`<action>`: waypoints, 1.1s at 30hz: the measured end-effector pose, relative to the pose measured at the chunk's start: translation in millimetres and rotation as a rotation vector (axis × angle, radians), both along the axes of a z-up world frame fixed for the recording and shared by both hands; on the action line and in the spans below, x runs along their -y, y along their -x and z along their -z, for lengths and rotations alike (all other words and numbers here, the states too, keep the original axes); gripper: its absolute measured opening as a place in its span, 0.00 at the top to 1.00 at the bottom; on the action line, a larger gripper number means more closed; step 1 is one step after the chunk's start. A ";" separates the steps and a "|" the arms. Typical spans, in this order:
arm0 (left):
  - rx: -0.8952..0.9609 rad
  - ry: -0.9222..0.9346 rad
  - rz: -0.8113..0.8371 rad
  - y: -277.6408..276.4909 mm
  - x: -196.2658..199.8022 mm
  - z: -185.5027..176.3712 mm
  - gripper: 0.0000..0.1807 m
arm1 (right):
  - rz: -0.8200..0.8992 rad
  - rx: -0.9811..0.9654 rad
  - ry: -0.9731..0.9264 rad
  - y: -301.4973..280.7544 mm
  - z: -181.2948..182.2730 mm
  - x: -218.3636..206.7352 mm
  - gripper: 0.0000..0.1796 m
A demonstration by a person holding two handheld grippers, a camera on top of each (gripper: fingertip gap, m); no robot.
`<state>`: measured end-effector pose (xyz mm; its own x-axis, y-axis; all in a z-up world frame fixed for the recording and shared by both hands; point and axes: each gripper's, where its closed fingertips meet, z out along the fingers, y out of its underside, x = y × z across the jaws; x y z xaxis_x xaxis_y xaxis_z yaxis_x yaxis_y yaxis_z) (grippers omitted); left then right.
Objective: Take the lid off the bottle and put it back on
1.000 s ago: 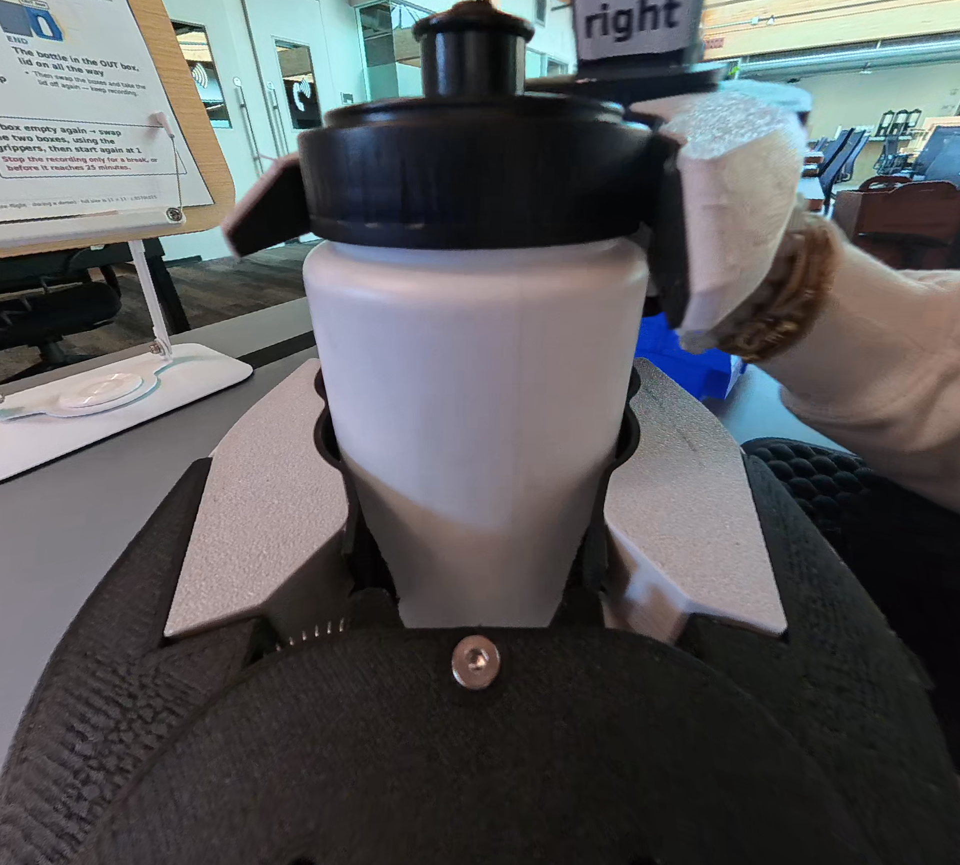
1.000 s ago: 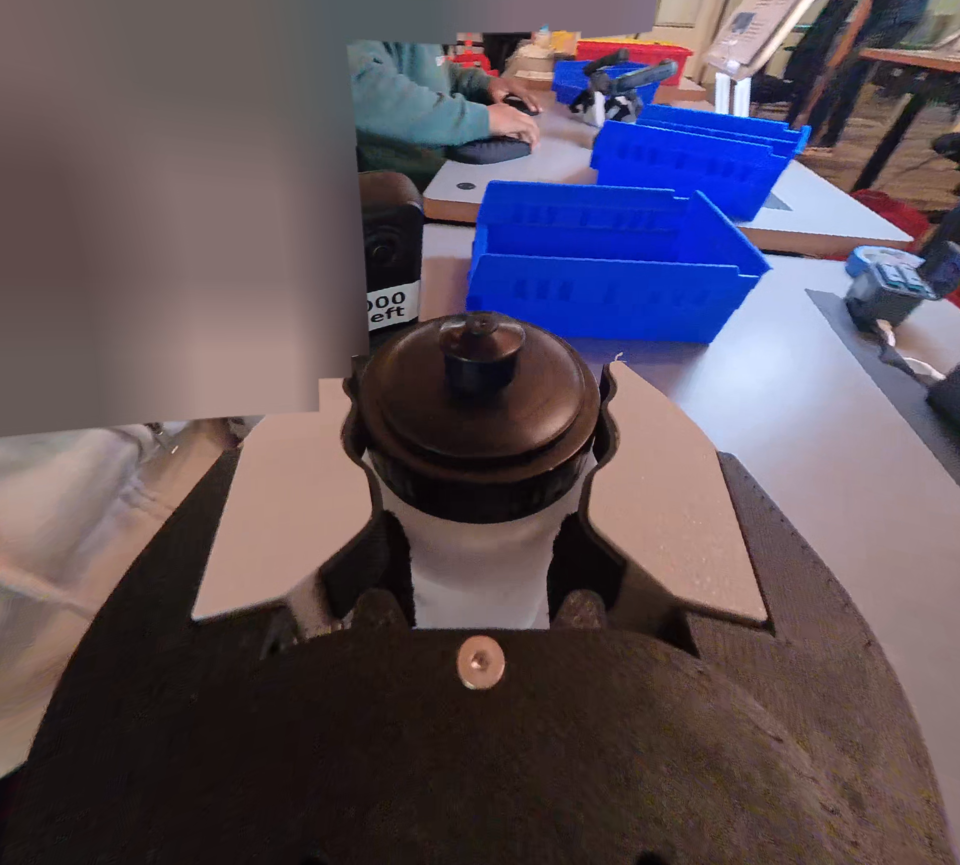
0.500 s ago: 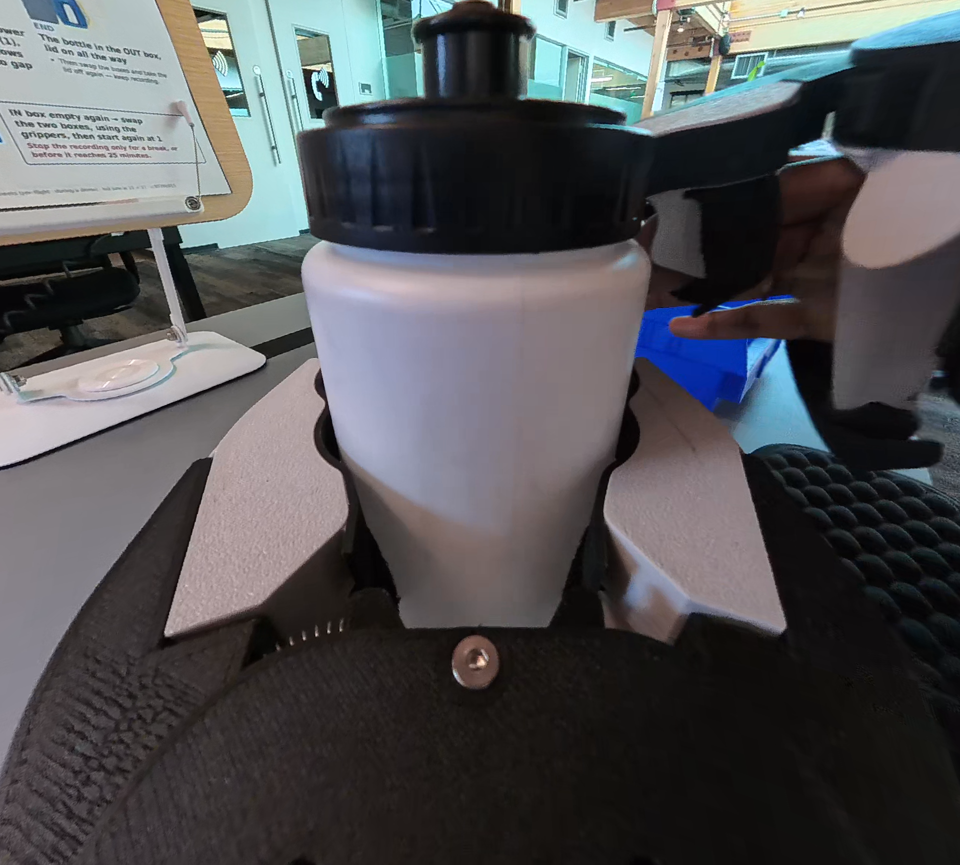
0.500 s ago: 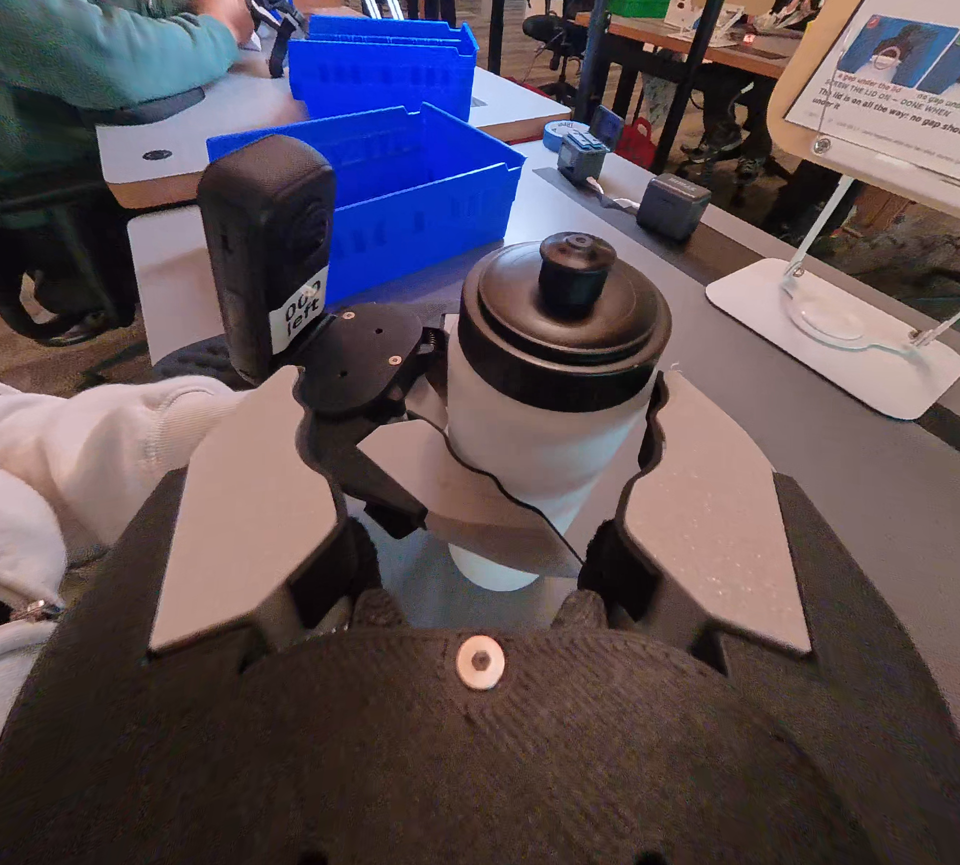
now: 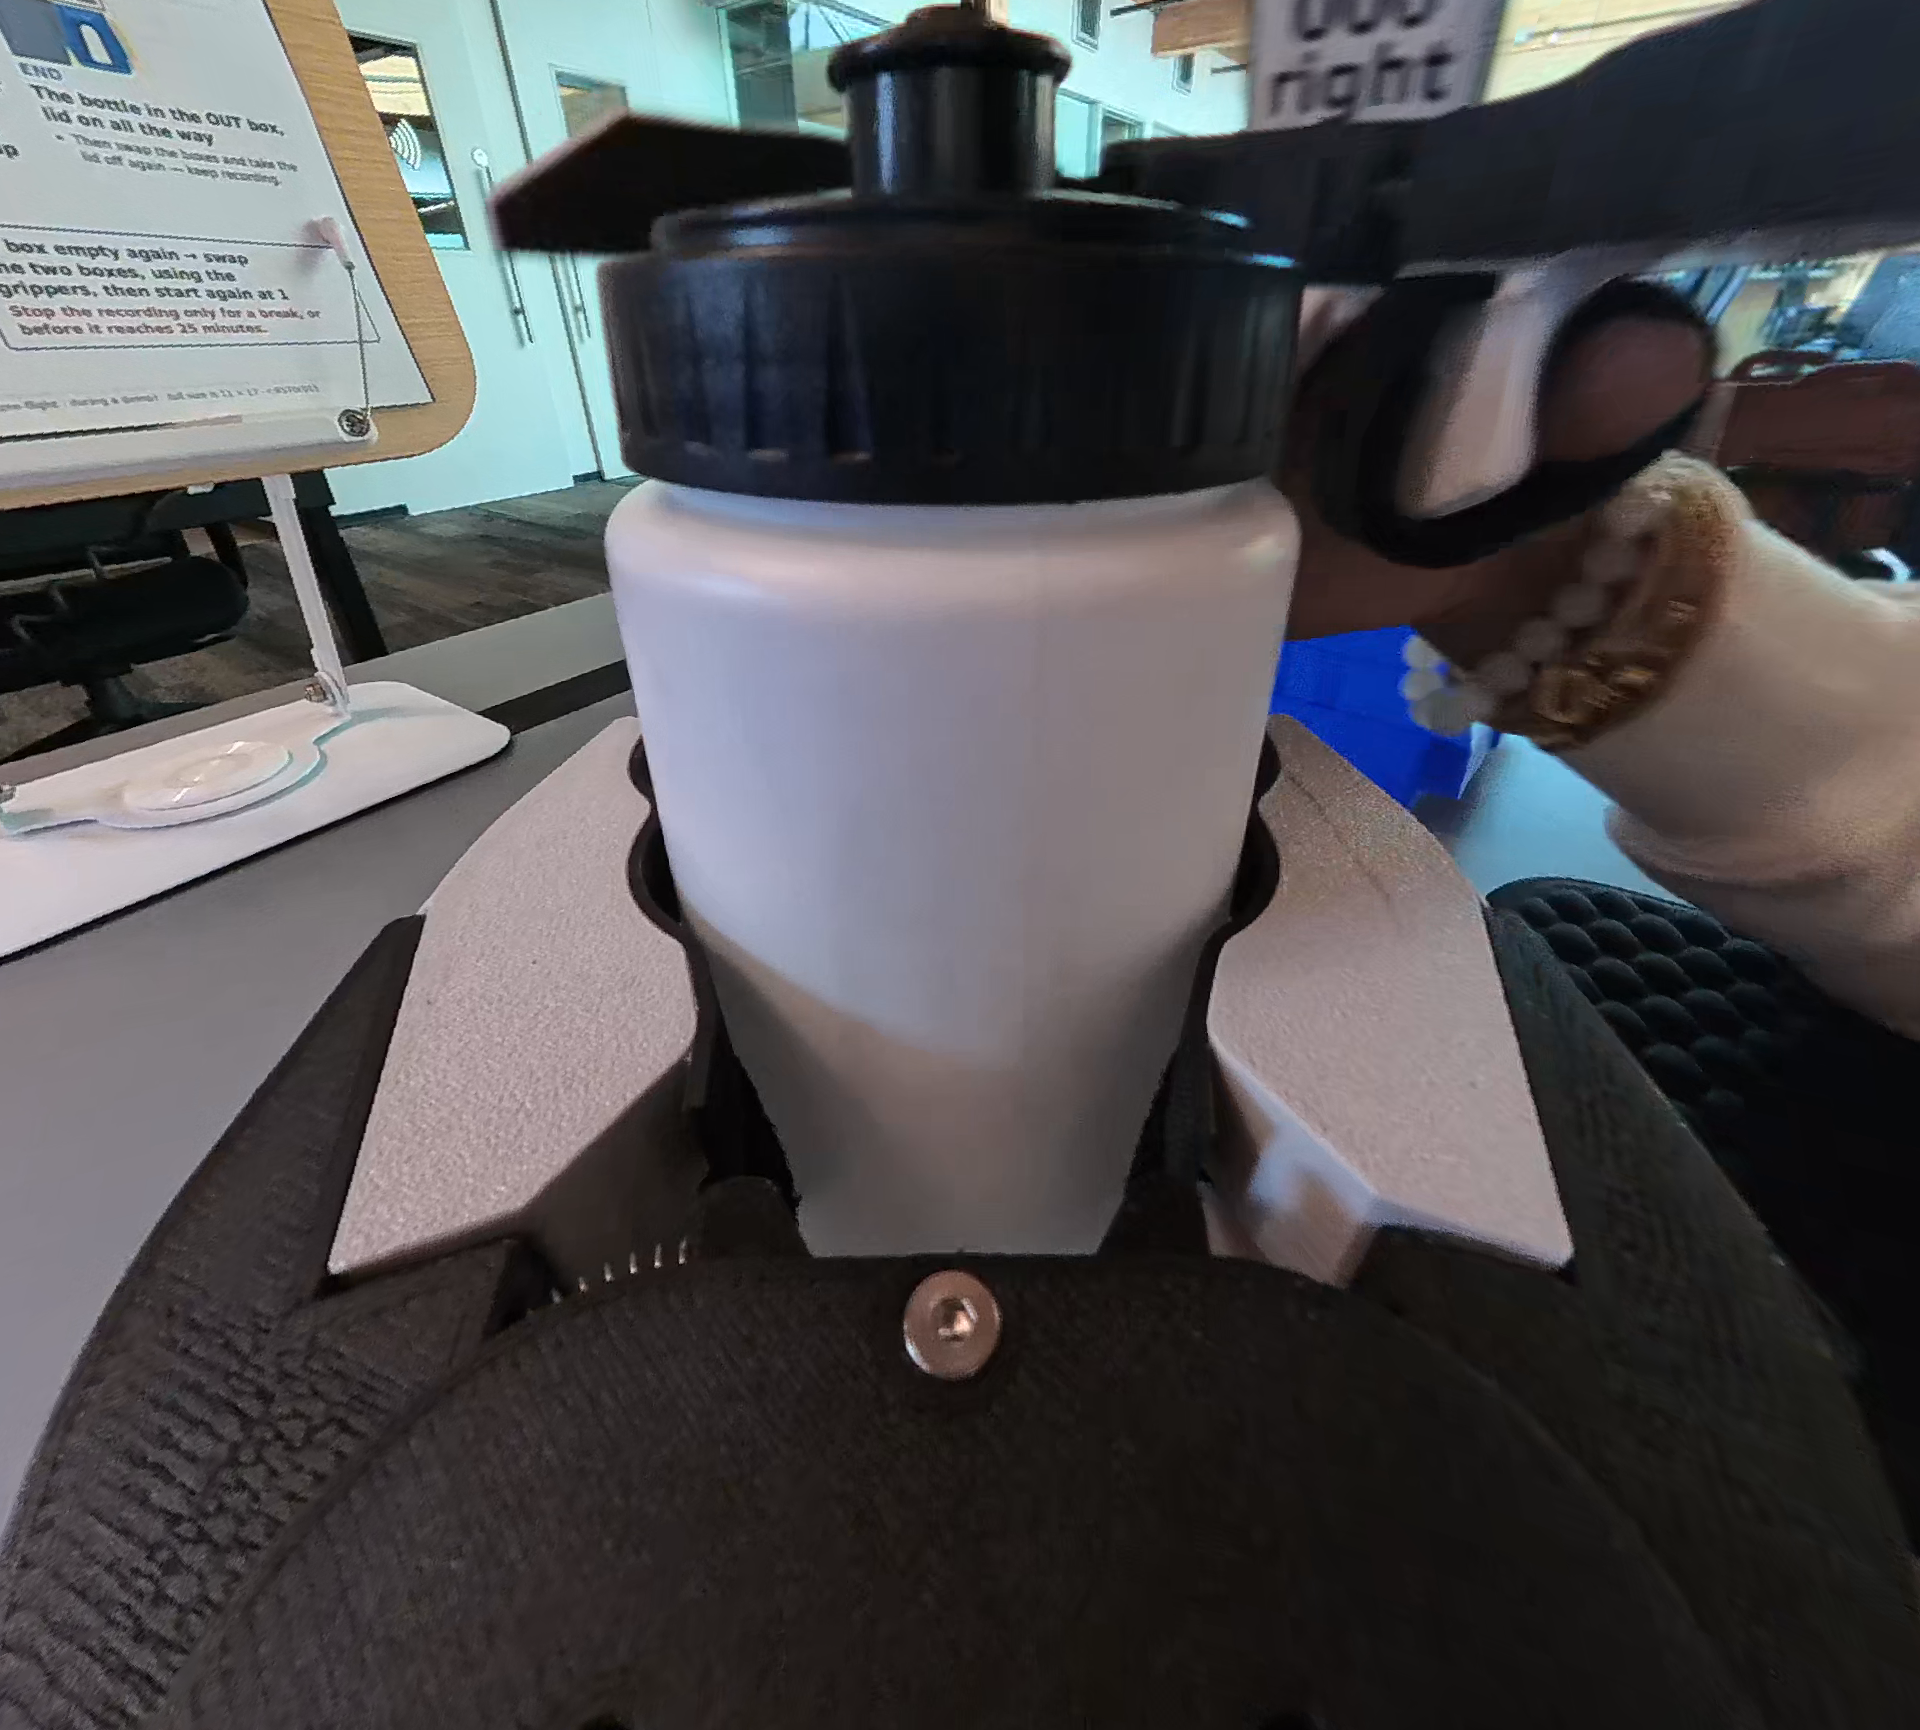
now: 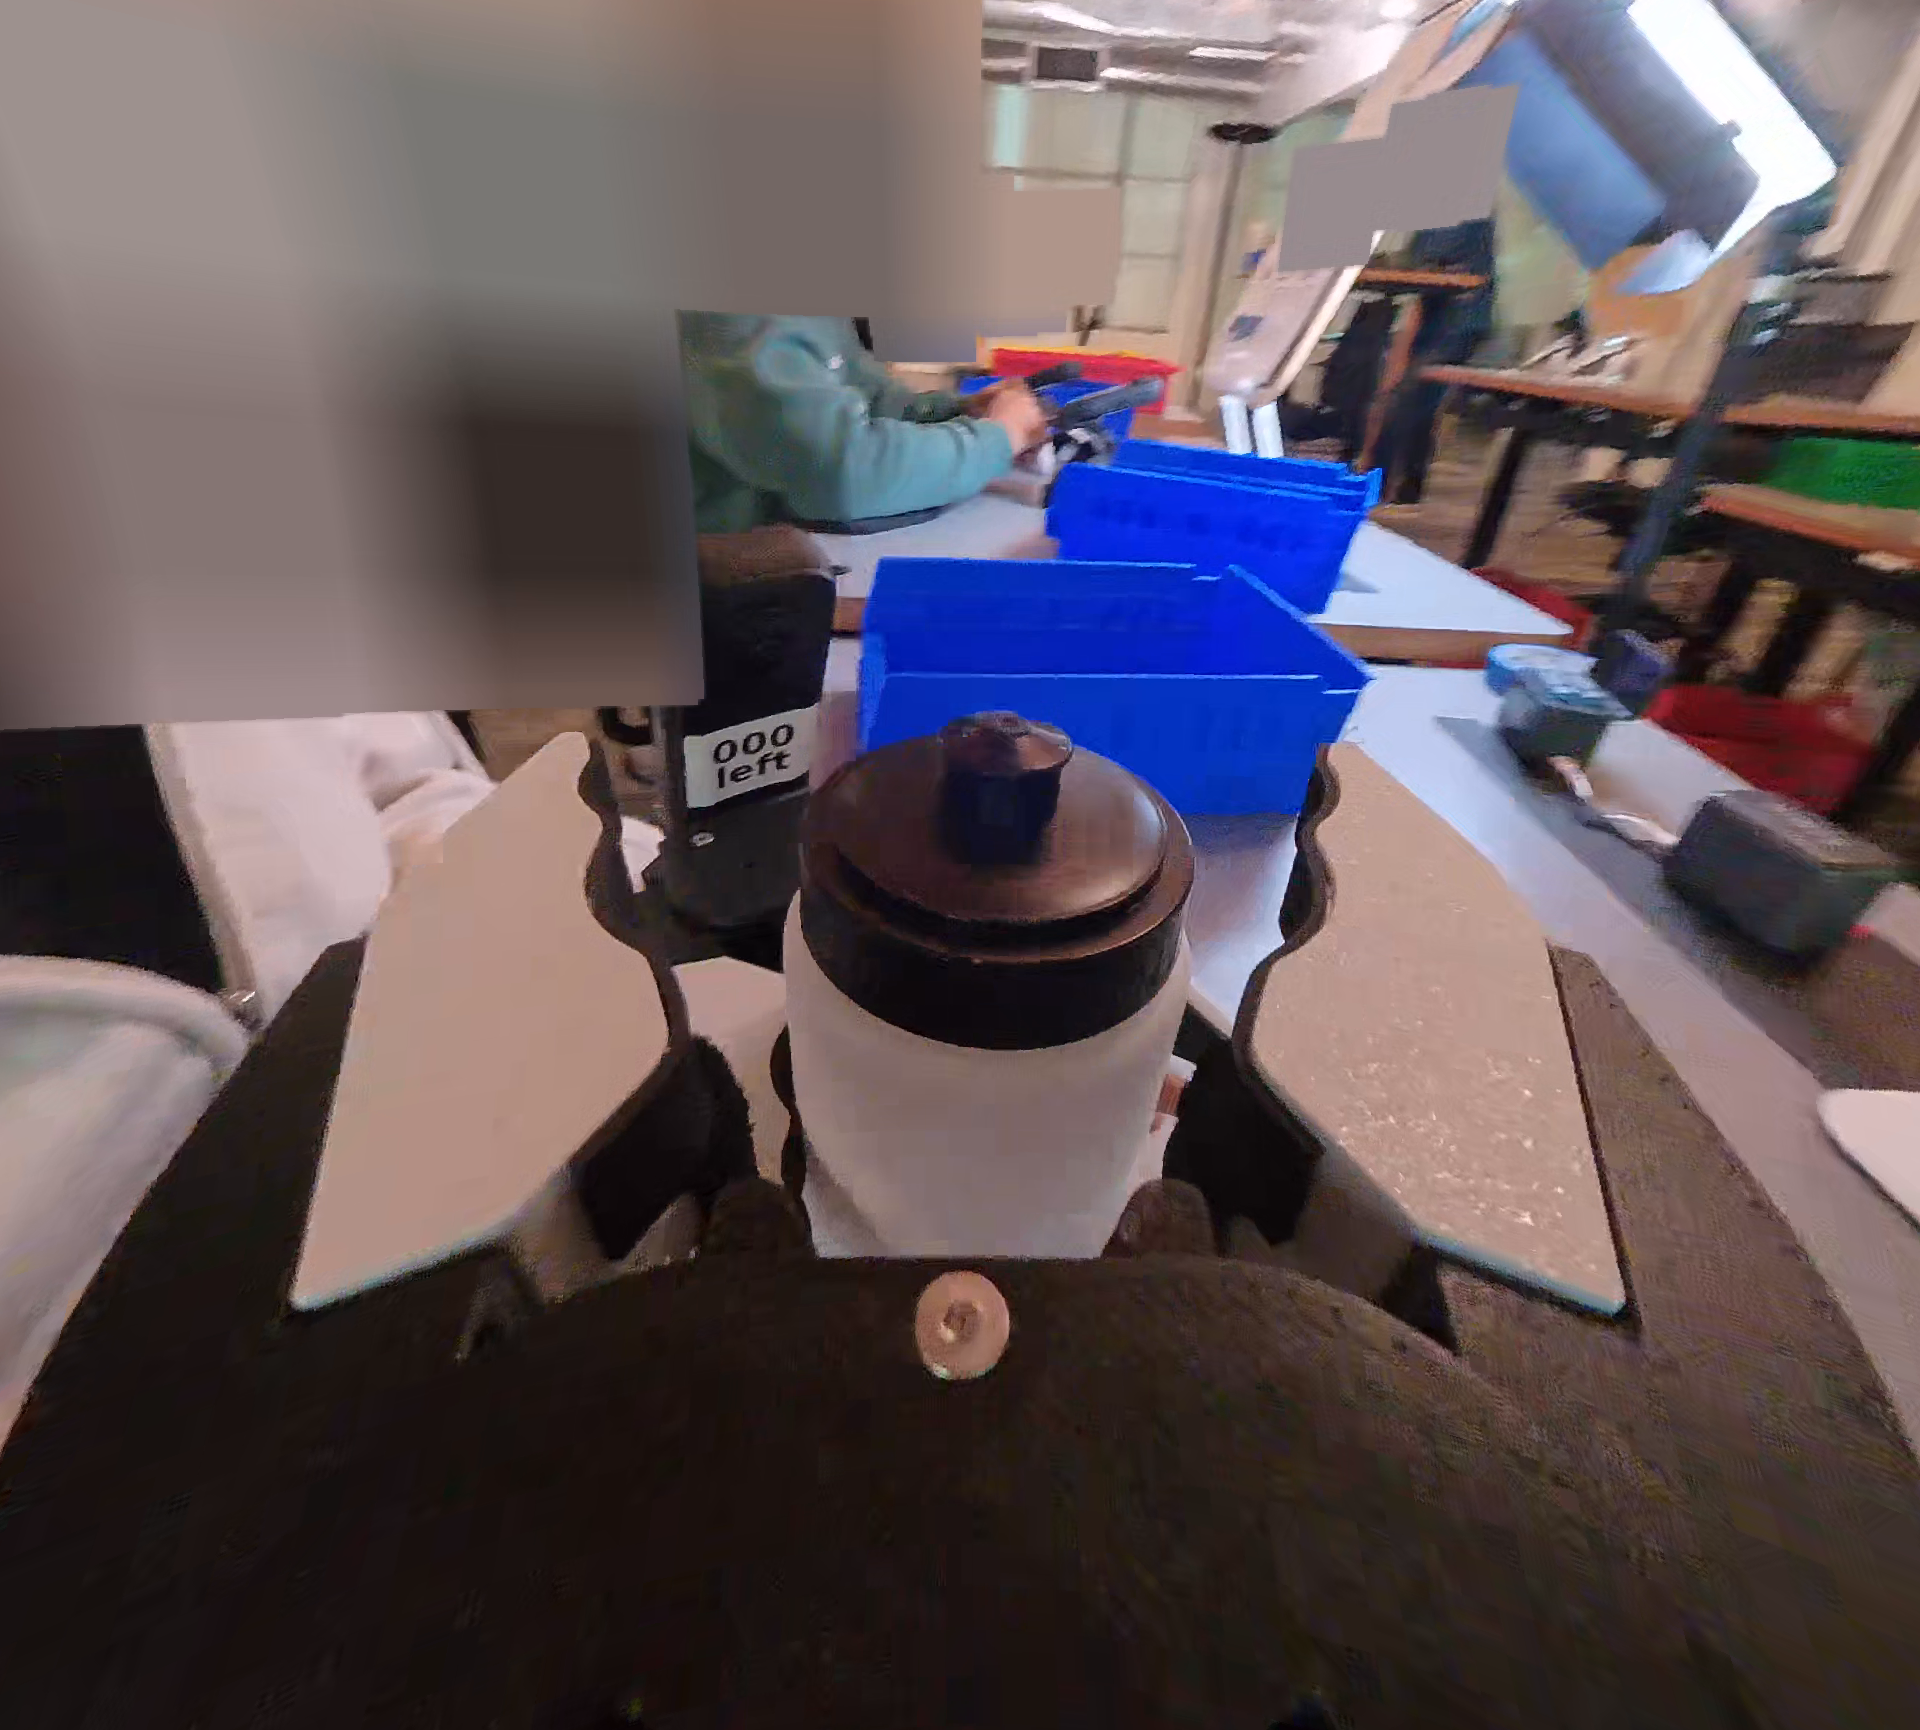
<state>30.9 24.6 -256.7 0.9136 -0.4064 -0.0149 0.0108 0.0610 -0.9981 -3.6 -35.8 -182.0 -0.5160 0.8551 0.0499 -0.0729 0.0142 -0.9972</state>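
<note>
My left gripper (image 5: pixel 951 932) clenched on white bottle (image 5: pixel 951 766), upright. My right gripper (image 6: pixel 966 942) spread wide, fingers flanking black lid (image 6: pixel 992 901), clear gaps both sides.

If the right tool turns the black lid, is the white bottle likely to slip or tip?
The white bottle will probably not tip: the left tool clamps its body on both sides. Its smooth wall might slip and turn a little. The ribbed black lid should give the open right tool good grip.
</note>
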 end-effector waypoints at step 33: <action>-0.002 0.000 0.088 -11.8 8.3 0.1 0.43 | -0.239 0.137 0.056 1.1 11.0 10.5 0.56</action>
<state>42.7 16.3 -256.8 0.8745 -0.4848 -0.0165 0.0143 0.0596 -0.9981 -4.7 -46.4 -192.9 -0.7021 0.7078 -0.0781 0.0679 -0.0426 -0.9968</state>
